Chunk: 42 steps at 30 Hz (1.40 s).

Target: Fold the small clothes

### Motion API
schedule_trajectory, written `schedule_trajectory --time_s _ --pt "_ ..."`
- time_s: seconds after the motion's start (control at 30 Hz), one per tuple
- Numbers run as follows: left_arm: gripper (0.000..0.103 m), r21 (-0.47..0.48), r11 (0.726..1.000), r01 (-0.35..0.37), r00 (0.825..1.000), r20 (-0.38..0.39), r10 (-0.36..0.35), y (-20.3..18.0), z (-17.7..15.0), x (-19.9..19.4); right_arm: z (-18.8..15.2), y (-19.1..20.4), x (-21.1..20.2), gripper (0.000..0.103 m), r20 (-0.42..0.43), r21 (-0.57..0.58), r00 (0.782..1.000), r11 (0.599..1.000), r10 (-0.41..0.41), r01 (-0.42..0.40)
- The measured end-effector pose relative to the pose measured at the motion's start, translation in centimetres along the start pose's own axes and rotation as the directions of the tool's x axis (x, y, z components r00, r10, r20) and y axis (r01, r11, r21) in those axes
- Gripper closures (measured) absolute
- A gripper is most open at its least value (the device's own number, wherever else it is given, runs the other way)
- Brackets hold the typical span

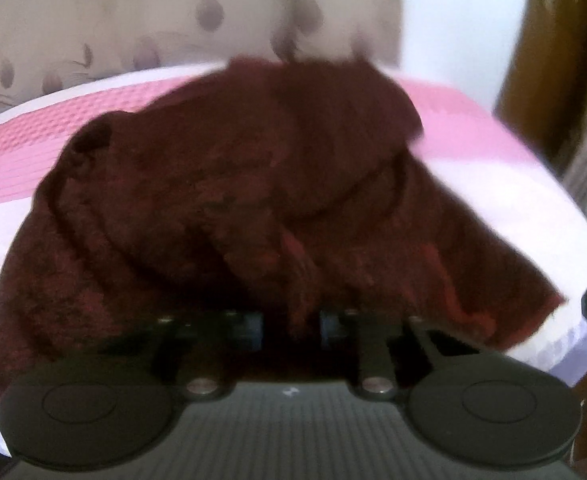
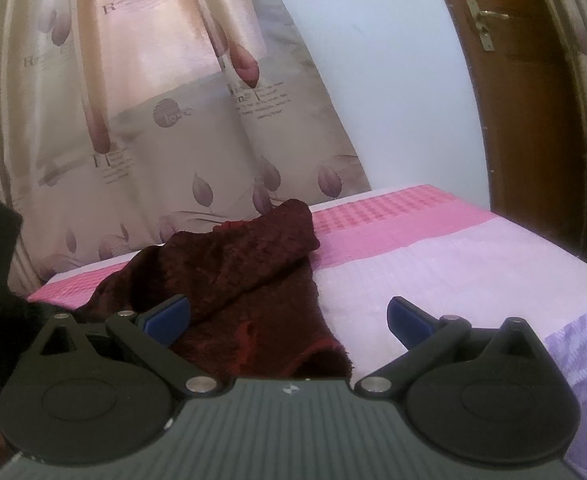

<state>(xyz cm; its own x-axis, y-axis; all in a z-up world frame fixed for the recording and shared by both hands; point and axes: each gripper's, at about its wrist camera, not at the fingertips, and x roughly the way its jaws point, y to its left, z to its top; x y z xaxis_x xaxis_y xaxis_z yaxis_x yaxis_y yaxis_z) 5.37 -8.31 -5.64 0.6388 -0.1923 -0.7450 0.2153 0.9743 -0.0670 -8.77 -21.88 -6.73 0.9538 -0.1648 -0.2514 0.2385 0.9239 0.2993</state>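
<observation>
Left gripper [image 1: 291,326]: pinching blurred maroon fuzzy cloth [image 1: 253,184] at 6 o'clock. Right gripper [image 2: 289,320]: agape, cloth edge between fingers; pink-white bedspread [image 2: 453,264].

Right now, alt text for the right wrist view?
A dark red garment lies crumpled on a pink and white bedspread, with the right gripper in the foreground, its jaws wide apart over the garment's near edge. Behind the bed hang a leaf-print curtain and a brown door.

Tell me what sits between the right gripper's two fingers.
In the right wrist view, the open right gripper spans the dark red garment's near edge and bare pale bedspread.
</observation>
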Motion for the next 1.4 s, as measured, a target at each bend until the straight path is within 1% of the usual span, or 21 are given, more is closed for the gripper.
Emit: schedule_trajectory --time_s 0.1,0.27,0.47,0.63,0.73,0.9,0.97,1.07,1.13,1.27,1.33,1.4 --pt "0.083 -0.015 1.0 -0.02 0.999 0.046 0.021 1.0 0.8 -1.5 0.0 -0.3 0.0 0.0 0.003 0.005 1.0 1.0 -0.008 0.008" --pt "0.083 -0.008 0.996 -0.089 0.99 0.108 0.089 2.9 2.6 -3.7 0.2 -0.2 0.5 0.0 -0.004 0.009 1.0 1.0 -0.015 0.015" --pt "0.083 -0.051 0.985 -0.163 0.974 0.151 0.169 6.1 4.9 -4.4 0.6 1.1 1.0 0.0 -0.019 -0.015 1.0 1.0 0.009 -0.009" --pt "0.083 -0.074 0.975 -0.209 0.96 0.177 0.219 8.5 6.7 -4.5 1.1 2.3 1.7 0.0 -0.046 -0.009 0.998 0.999 0.03 -0.031" --pt "0.083 -0.083 0.966 -0.243 0.947 0.194 0.255 10.1 7.5 -4.5 1.3 2.7 2.3 0.0 -0.069 0.016 0.997 0.999 0.039 -0.038" --pt "0.083 -0.116 0.949 -0.293 0.928 0.203 0.312 13.6 9.4 -4.1 1.4 2.9 3.1 0.0 -0.096 0.123 0.991 0.989 0.09 -0.077" --pt "0.083 -0.128 0.94 -0.317 0.919 0.205 0.338 15.2 10.4 -3.9 1.2 3.1 3.3 0.0 -0.1 0.131 0.987 0.985 0.125 -0.112" --pt "0.083 -0.144 0.925 -0.351 0.905 0.203 0.374 17.4 11.6 -3.4 0.8 3.9 3.7 0.0 -0.1 0.122 0.985 0.984 0.141 -0.128" --pt "0.083 -0.153 0.914 -0.377 0.894 0.2 0.402 19.0 12.5 -2.8 0.5 4.1 4.1 0.0 -0.096 0.138 0.978 0.976 0.185 -0.171" --pt "0.083 -0.175 0.879 -0.444 0.861 0.187 0.472 22.5 14.6 -1.1 0.4 4.5 5.0 0.0 -0.1 0.176 0.969 0.963 0.226 -0.206" --pt "0.083 -0.194 0.86 -0.472 0.847 0.171 0.503 24.7 15.9 -0.1 0.6 4.9 5.5 0.0 -0.105 0.16 0.965 0.962 0.238 -0.22" --pt "0.083 -0.216 0.834 -0.507 0.826 0.156 0.542 26.5 16.8 0.8 0.8 5.5 5.7 0.0 -0.1 0.135 0.963 0.963 0.249 -0.234"
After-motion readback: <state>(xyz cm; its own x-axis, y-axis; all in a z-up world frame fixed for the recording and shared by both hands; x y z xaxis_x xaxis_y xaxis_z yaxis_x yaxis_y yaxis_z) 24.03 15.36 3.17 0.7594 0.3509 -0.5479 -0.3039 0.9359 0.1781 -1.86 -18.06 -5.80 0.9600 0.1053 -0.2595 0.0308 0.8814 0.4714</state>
